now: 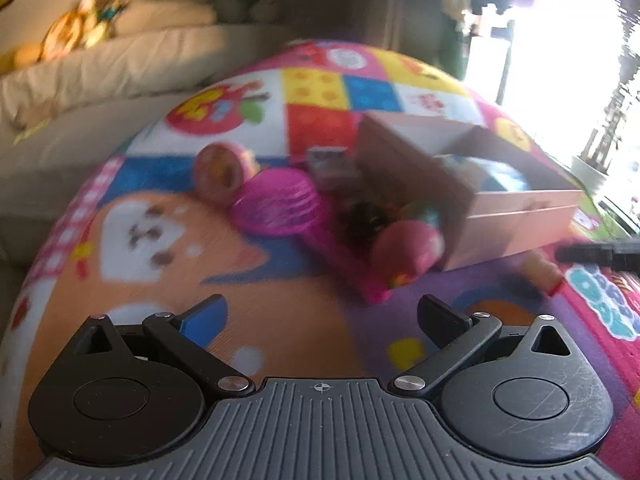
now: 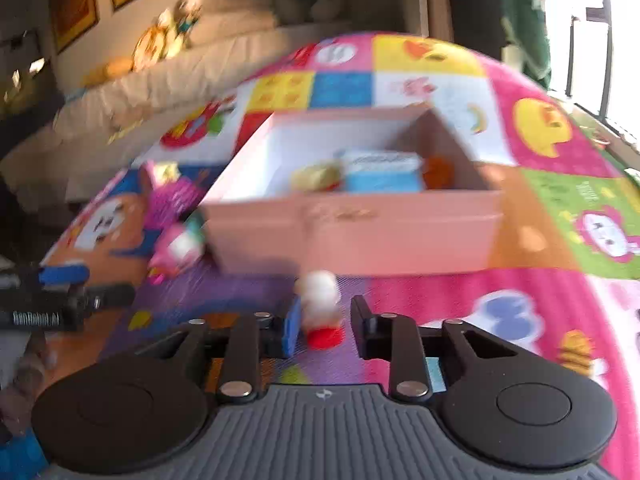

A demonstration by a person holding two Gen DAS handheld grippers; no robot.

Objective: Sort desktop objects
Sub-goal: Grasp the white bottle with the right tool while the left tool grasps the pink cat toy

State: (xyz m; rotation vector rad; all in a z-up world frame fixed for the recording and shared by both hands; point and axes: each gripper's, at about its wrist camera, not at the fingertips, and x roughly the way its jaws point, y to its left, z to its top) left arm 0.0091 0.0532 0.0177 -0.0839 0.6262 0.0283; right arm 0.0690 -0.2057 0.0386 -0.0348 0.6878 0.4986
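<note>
A pink open box sits on a colourful play mat and holds a blue-and-white carton and a yellow item. The box also shows in the left wrist view. My right gripper is open around a small white bottle with a red cap; its jaws do not touch it. My left gripper is open and empty above the mat. Ahead of it lie a pink hairbrush, a tape roll, a pink round toy and the small bottle.
A cream sofa with stuffed toys runs along the mat's left side. A bright window is at the right. The left gripper shows at the left edge of the right wrist view. Both views are motion-blurred.
</note>
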